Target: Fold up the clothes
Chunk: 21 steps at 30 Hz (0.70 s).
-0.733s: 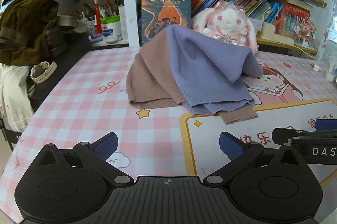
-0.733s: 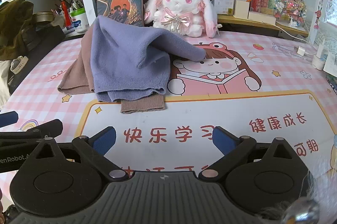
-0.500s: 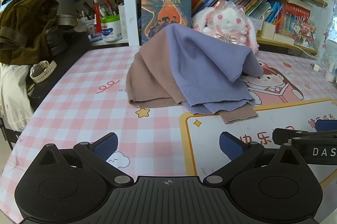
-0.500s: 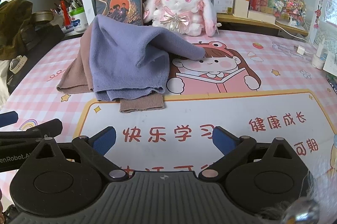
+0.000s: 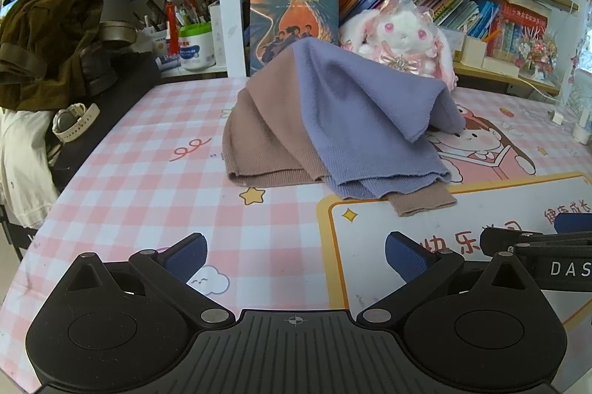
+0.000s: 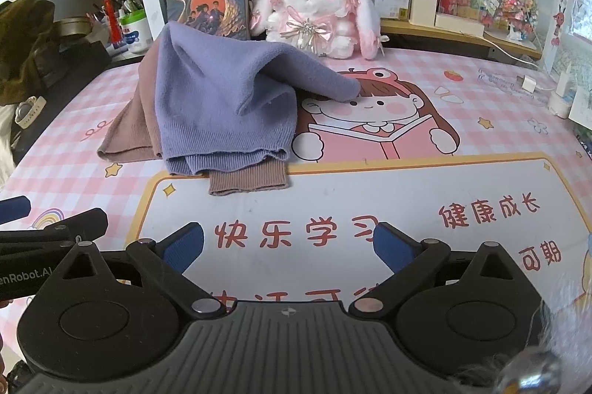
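A purple knit garment (image 5: 355,120) (image 6: 218,105) lies heaped over a brown knit garment (image 5: 266,134) (image 6: 129,127) on the pink checked table mat (image 5: 155,179) (image 6: 370,194). A brown ribbed cuff (image 5: 421,201) (image 6: 248,181) sticks out below the purple hem. My left gripper (image 5: 294,255) hovers over the mat's near side, open and holding nothing, well short of the clothes. Beside it on the right, my right gripper (image 6: 288,244) is open too, above the mat's white printed panel. Each gripper's fingers show at the other view's edge.
Behind the clothes stand a book (image 5: 294,14) and a white plush rabbit (image 5: 399,38) (image 6: 314,12) against full bookshelves. A dark green coat (image 5: 40,49), a watch (image 5: 72,123) and a pen pot (image 5: 196,46) sit at the left. Chargers and cables (image 6: 529,84) lie at the right.
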Motion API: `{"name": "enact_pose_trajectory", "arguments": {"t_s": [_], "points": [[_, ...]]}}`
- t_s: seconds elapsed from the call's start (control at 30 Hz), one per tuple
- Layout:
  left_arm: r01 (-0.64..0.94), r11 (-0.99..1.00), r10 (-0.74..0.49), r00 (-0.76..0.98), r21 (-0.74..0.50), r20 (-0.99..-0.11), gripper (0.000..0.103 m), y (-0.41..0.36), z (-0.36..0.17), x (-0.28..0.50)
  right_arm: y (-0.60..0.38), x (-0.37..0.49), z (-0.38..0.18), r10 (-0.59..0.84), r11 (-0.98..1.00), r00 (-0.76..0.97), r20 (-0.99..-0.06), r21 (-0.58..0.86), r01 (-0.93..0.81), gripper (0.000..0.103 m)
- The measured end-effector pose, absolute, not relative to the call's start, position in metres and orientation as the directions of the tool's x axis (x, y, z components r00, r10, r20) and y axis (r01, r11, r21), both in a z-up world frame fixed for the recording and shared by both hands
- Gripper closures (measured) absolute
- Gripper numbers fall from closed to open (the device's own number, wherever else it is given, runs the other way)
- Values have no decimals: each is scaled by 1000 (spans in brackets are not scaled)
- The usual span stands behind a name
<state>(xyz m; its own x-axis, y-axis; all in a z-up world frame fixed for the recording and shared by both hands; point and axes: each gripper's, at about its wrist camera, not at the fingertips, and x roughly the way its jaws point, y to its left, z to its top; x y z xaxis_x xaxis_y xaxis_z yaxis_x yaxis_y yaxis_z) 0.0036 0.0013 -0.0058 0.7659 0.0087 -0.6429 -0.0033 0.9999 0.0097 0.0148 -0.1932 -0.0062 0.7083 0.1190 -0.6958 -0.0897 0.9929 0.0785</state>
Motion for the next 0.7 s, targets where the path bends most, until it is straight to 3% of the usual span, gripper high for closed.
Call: {"name": "enact_pose_trajectory", "arguments": {"t_s": [0.7], "points": [[6,1000,-4,739,2,-673,0,0,-11,9,-195,20,-14,120,993,679,-725,90,-79,4]]}}
